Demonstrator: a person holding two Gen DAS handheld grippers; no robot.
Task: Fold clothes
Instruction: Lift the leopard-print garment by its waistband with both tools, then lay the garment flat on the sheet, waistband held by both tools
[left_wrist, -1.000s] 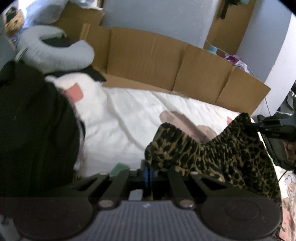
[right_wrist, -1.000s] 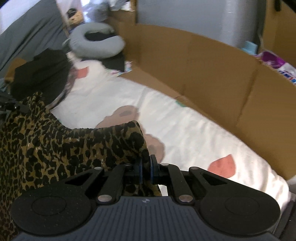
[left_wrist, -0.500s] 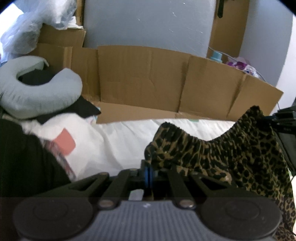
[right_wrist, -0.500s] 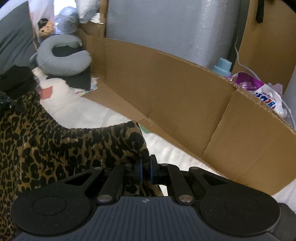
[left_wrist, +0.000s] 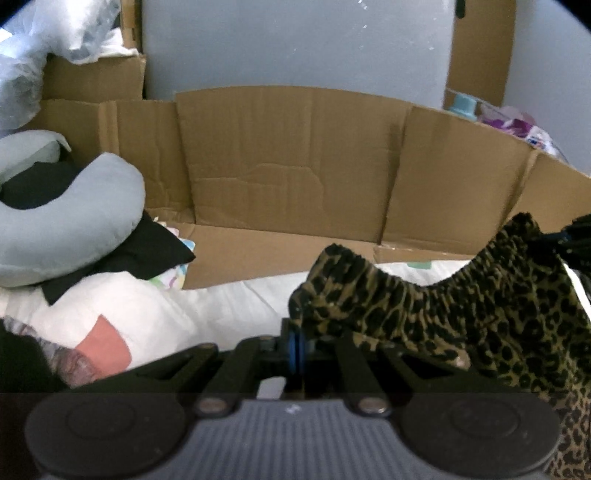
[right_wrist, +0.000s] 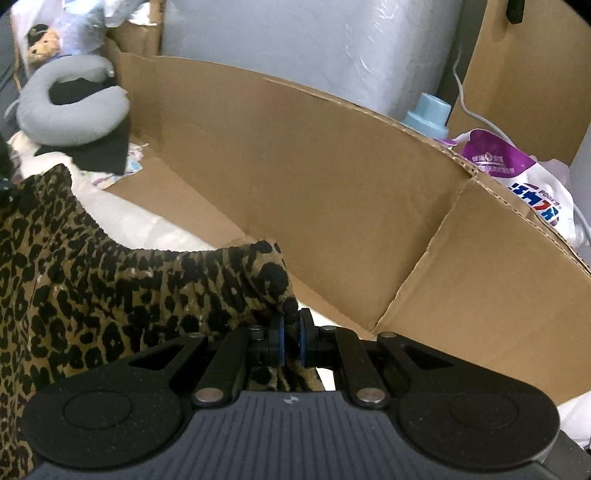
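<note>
A leopard-print garment (left_wrist: 461, 306) with an elastic gathered waistband hangs stretched between my two grippers above a white bed. My left gripper (left_wrist: 296, 345) is shut on one corner of the waistband. My right gripper (right_wrist: 290, 338) is shut on the other corner, with leopard cloth (right_wrist: 129, 295) pinched between its blue pads and draping away to the left. The right gripper's dark body (left_wrist: 576, 240) shows at the right edge of the left wrist view. The garment's lower part hangs out of sight below the frames.
A brown cardboard wall (left_wrist: 295, 162) (right_wrist: 332, 184) runs along the far side of the white bedding (left_wrist: 229, 306). A grey neck pillow (left_wrist: 62, 221) on black cloth (left_wrist: 144, 254) lies at the left. A blue bottle (right_wrist: 428, 114) and a purple detergent bag (right_wrist: 517, 173) stand behind the cardboard.
Both grippers have carried the garment toward the cardboard wall, which now looms larger. The black clothes pile at the left has slid almost out of the left wrist view.
</note>
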